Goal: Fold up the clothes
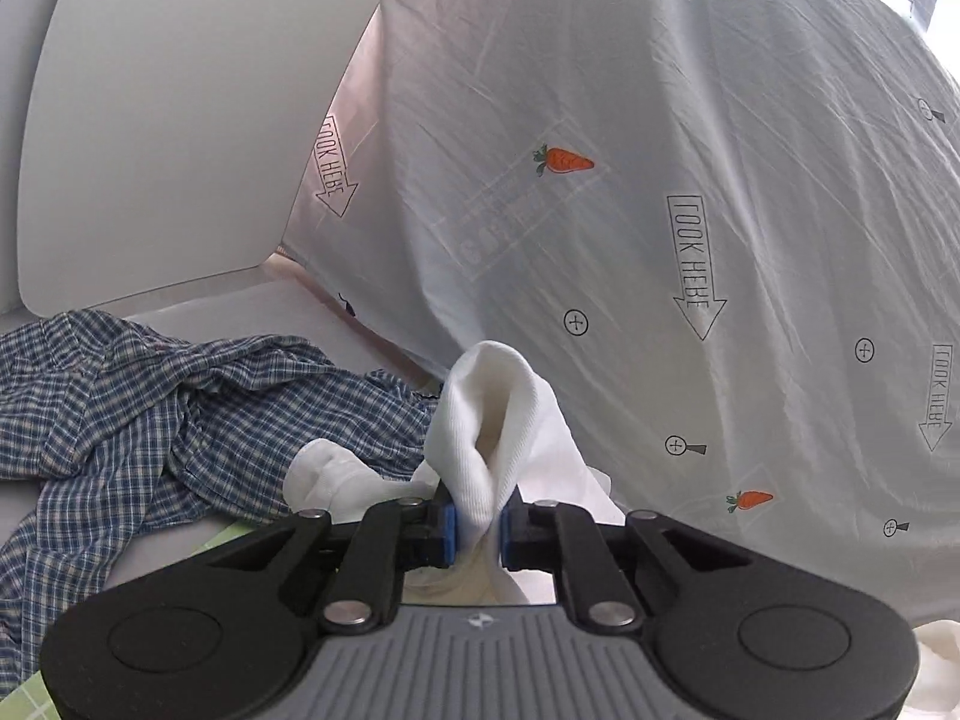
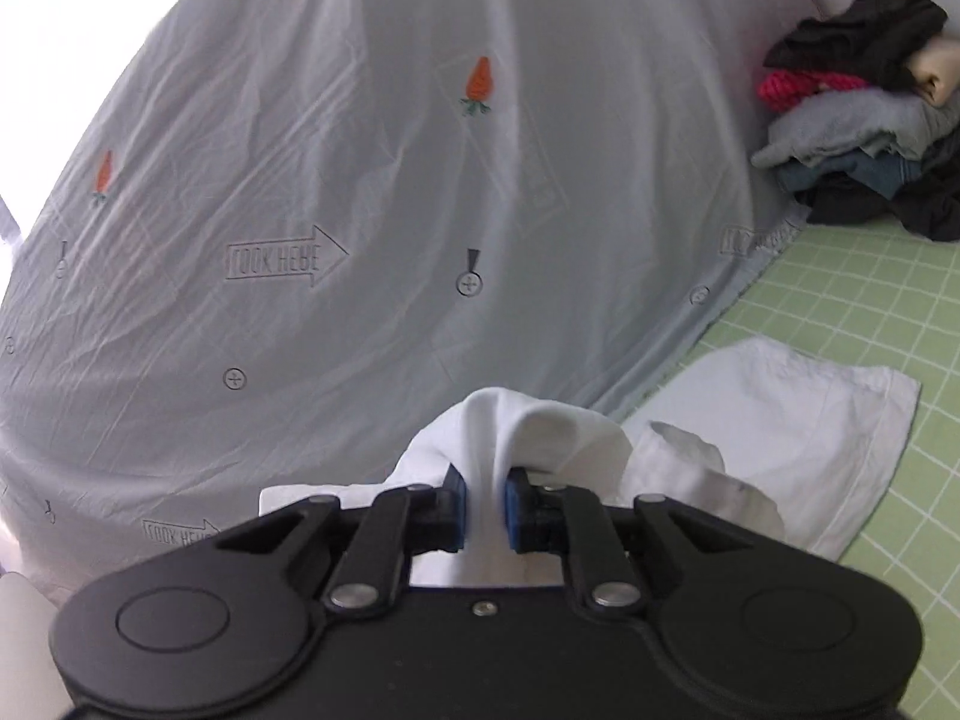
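A white garment [image 1: 492, 420] bunches up between the blue pads of my left gripper [image 1: 478, 525], which is shut on a ribbed fold of it. In the right wrist view the same white garment [image 2: 774, 420] trails off to the right over the green checked mat [image 2: 870, 312]. My right gripper [image 2: 483, 510] is shut on another pinch of that white cloth, which stands up in a hump above the fingers. Both pinched folds are lifted off the surface.
A blue-and-white checked shirt [image 1: 150, 408] lies crumpled at the left. A pale sheet printed with carrots and arrows [image 1: 660, 210] hangs like a wall straight ahead. A stack of folded dark, grey and pink clothes [image 2: 864, 132] sits at the far right.
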Available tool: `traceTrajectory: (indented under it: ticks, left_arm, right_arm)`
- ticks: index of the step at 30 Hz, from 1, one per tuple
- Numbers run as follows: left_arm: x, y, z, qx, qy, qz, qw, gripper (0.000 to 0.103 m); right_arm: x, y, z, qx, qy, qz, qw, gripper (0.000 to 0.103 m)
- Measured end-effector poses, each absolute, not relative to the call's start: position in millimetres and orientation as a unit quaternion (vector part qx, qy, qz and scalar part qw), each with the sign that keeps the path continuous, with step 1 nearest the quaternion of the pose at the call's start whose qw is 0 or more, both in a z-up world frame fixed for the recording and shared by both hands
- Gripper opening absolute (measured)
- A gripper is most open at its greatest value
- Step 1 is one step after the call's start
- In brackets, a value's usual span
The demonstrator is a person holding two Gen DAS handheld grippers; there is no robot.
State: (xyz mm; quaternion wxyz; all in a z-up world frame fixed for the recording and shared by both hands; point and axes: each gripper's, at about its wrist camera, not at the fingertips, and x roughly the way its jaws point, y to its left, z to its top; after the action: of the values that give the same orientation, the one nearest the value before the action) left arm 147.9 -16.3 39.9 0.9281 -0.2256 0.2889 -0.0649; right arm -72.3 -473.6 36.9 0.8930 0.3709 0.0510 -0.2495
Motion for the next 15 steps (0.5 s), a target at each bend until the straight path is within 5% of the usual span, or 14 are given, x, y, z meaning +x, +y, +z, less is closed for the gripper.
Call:
traceTrajectory:
  ticks: [3,10,15]
  left_arm:
    - [129,7,21,-0.247,0.319,-0.052,0.914,0.014]
    - [76,39,-74,-0.183,0.437,0.012,0.881,0.016]
    - [64,36,-89,-0.152,0.453,0.015,0.878,0.019]
  right_arm:
    - [-91,-459,42,0.326,0.068,-0.249,0.91,0.014]
    - [-105,-426,-77,0.253,0.367,-0.29,0.847,0.03]
    - [-106,-398,-84,0.162,0.4,-0.344,0.834,0.065]
